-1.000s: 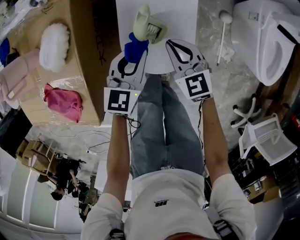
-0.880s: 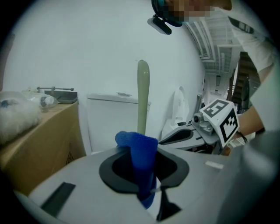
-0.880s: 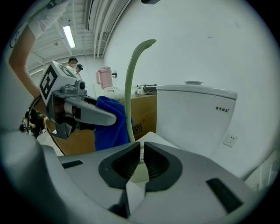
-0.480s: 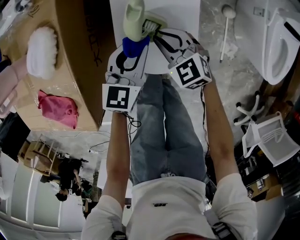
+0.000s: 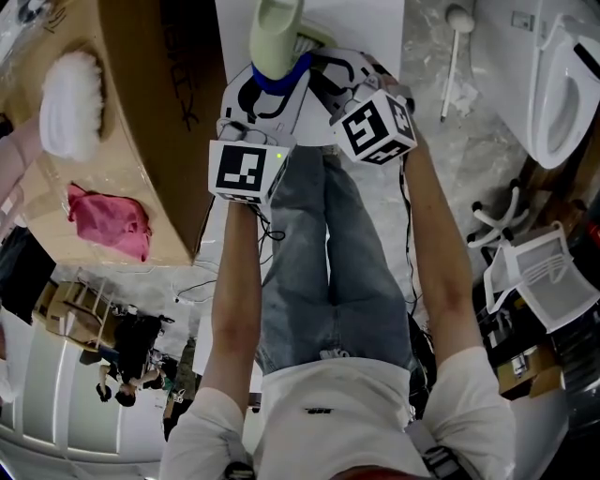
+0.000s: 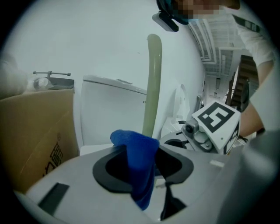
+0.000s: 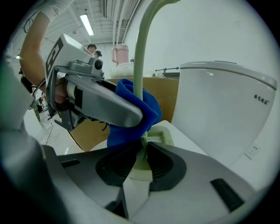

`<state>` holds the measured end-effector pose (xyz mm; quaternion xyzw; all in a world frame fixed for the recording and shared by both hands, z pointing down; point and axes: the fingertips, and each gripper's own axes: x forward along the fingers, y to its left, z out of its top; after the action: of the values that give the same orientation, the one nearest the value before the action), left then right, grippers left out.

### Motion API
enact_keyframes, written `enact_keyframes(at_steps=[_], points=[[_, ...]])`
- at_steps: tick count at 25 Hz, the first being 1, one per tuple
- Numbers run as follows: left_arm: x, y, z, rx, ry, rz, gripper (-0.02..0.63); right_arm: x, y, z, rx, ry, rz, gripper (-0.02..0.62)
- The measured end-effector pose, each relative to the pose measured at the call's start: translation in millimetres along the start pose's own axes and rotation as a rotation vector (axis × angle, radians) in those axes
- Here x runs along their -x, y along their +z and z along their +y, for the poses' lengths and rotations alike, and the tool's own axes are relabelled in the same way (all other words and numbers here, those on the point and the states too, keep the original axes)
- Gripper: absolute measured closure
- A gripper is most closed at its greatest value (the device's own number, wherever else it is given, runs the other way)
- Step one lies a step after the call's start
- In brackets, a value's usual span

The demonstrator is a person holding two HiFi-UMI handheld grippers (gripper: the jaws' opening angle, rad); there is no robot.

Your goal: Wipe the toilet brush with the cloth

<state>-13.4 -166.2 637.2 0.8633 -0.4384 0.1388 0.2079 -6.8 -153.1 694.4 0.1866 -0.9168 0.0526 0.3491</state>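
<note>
White counter point(image 5: 370, 28) before you: at 12 o'clock your right tool point(image 7: 142, 151) grips the upright toilet brush point(image 6: 153, 87) low down; your left tool point(image 6: 144, 151) has just been opening, the blue cloth point(image 6: 142, 175) between its jaws.

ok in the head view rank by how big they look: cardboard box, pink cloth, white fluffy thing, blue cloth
1. cardboard box
2. pink cloth and white fluffy thing, about alike
3. blue cloth, partly hidden behind the toilet brush

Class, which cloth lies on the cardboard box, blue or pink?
The pink cloth, crumpled on the cardboard box; the blue cloth is at the green brush handle.
</note>
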Motion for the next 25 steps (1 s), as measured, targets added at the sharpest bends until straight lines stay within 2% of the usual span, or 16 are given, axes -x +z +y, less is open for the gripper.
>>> enact_keyframes(at_steps=[8, 15, 25], points=[[-23, -9, 5, -0.028, -0.013, 0.009, 0.436, -1, 0, -1, -0.014, 0.002, -0.031, 0.522], [-26, -11, 6, -0.073, -0.02, 0.047, 0.483, -2, 0, -5, -0.027, -0.028, -0.066, 0.548], [-21, 5, 7, -0.083, 0.021, 0.07, 0.491, -3, 2, -8, -0.083, -0.032, -0.049, 0.565]])
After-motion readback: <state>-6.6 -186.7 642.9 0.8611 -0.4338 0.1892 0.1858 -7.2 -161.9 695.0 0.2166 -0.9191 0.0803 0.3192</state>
